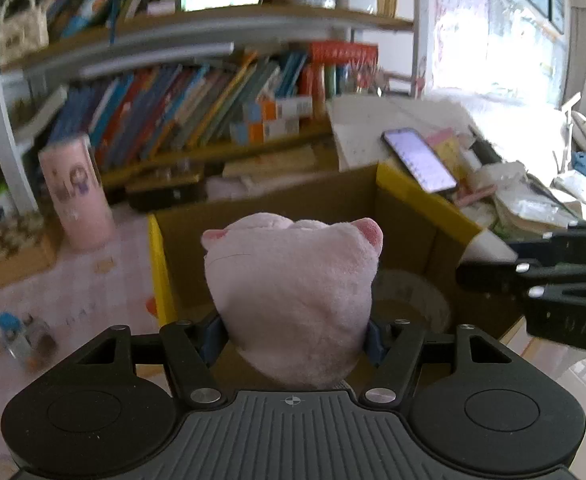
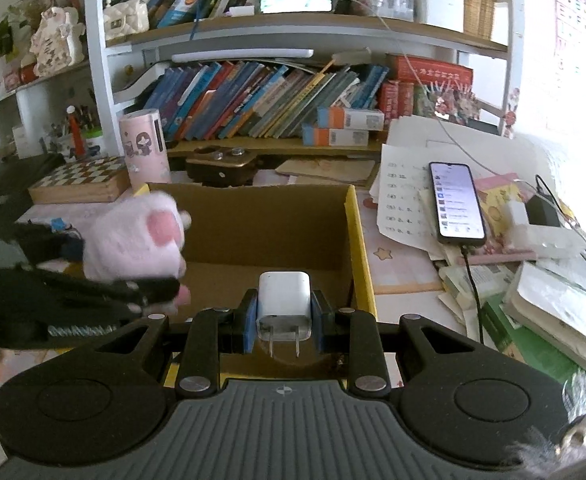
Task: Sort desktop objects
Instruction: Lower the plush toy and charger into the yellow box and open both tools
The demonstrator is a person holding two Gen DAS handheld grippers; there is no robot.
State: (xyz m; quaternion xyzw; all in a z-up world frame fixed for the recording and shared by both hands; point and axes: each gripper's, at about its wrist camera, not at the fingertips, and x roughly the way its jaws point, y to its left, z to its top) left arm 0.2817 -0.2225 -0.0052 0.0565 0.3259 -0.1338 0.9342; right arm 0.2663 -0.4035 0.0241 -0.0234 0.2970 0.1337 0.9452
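Here both handheld grippers are angled downward over an open brown cardboard box with yellow-taped rims (image 2: 357, 240), which stands on a cluttered desk in front of a bookshelf.

The left gripper (image 1: 295, 332) has its jaws set fairly wide and pressed against the sides of a soft pink plush paw-shaped toy (image 1: 293, 300). The toy fills the gap between the blue pads (image 1: 213, 334) and rises forward along the fingers, its rounded toes at the far end. In the right wrist view the same toy (image 2: 137, 240) hangs at the box's left rim, its darker pink pad turned toward that camera, with the left gripper's black fingers (image 2: 149, 290) beneath it.

The right gripper (image 2: 284, 316) is closed narrowly on a small white plastic plug-in charger block (image 2: 284, 300). The block stands upright between the blue pads (image 2: 251, 320), its two metal prongs pointing back toward the camera and slightly down, its long axis running roughly along the fingers. It hangs above the box's near edge. From the left wrist view this gripper (image 1: 489, 266) enters from the right, with the white block (image 1: 489, 246) at its tip, over the box's right rim.

The letters "DAS" can be made out on the right gripper's body in the left wrist view. A black smartphone with a lit screen (image 2: 457, 202) lies on papers right of the box; its text is too small to read.
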